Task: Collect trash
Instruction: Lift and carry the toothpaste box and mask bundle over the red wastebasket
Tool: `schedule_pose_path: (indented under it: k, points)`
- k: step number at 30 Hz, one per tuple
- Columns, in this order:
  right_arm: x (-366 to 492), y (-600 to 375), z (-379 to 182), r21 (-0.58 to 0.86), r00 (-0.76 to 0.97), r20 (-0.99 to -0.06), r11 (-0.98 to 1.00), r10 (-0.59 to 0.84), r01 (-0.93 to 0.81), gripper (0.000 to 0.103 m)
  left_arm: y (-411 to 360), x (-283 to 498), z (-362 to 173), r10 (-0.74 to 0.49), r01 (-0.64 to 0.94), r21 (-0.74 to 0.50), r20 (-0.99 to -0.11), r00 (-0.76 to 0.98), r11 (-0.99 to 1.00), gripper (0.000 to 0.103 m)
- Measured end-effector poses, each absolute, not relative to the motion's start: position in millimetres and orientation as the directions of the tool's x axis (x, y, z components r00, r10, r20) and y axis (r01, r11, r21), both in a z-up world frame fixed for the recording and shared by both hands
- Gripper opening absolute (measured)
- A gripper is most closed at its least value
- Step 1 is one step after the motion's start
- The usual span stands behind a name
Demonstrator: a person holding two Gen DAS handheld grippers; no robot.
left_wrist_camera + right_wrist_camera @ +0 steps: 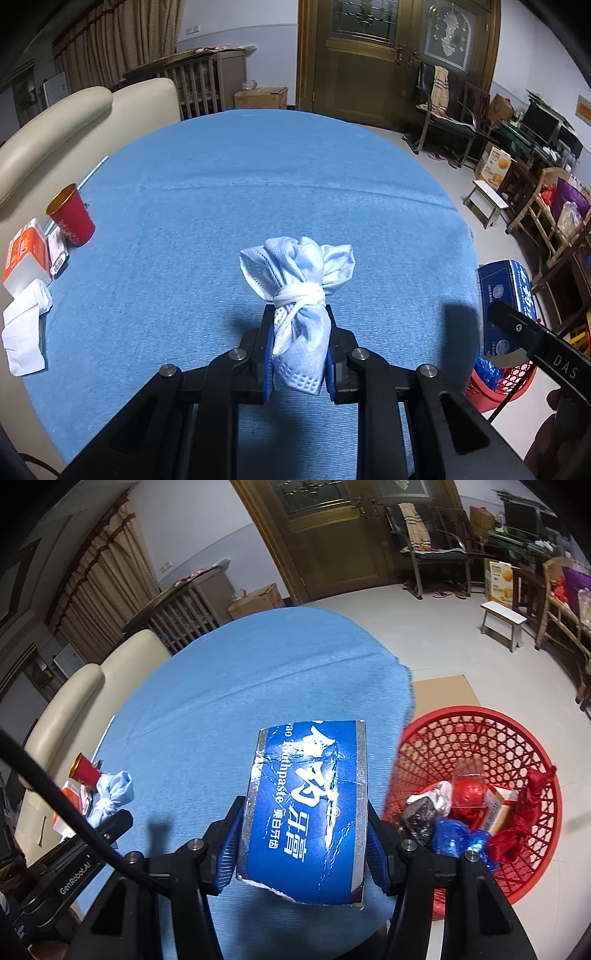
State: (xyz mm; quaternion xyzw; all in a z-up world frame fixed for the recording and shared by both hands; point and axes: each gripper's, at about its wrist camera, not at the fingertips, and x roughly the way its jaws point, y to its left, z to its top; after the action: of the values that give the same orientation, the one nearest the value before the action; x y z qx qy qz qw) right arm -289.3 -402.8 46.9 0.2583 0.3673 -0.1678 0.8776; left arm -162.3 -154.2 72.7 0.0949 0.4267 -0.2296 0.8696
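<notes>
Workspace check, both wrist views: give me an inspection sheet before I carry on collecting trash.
Surface: table under blue cloth.
Job's things: knotted face mask in left gripper; blue toothpaste box in right gripper; red basket on floor, part filled.
Clutter: red cup, orange carton, white tissue at the table's edge.
Grippers: both shut on their items.
Cables: black cable crossing the right view.
Surroundings: sofa, wooden door, chairs, stool.
</notes>
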Motion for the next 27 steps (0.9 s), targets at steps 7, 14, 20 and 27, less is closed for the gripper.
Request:
schedule_pose_path:
  k: [7, 14, 20, 27]
  points:
    - [-323, -442, 41, 0.314, 0.643, -0.745, 0.759, -0.175, 0.57, 0.061, -166, -170, 72, -0.344, 0.525, -0.03, -0.785, 0.514, 0.851, 0.023]
    - [-367, -499, 27, 0.293, 0.582, -0.771, 0.668, -0.258, 0.684, 0.061, -187, -179, 73, -0.374, 0.582, -0.025, -0.788, 0.489, 0.813, 0.023]
    - [-388, -528, 22, 0.28, 0.554, -0.781, 0.632, -0.287, 0.723, 0.061, -213, -190, 75, -0.391, 0.63, -0.011, -0.793, 0.468, 0.776, 0.022]
    - [-390, -536, 14, 0.272, 0.536, -0.794, 0.62, -0.287, 0.736, 0.061, -241, -199, 75, -0.398, 0.672, 0.007, -0.801, 0.447, 0.741, 0.022]
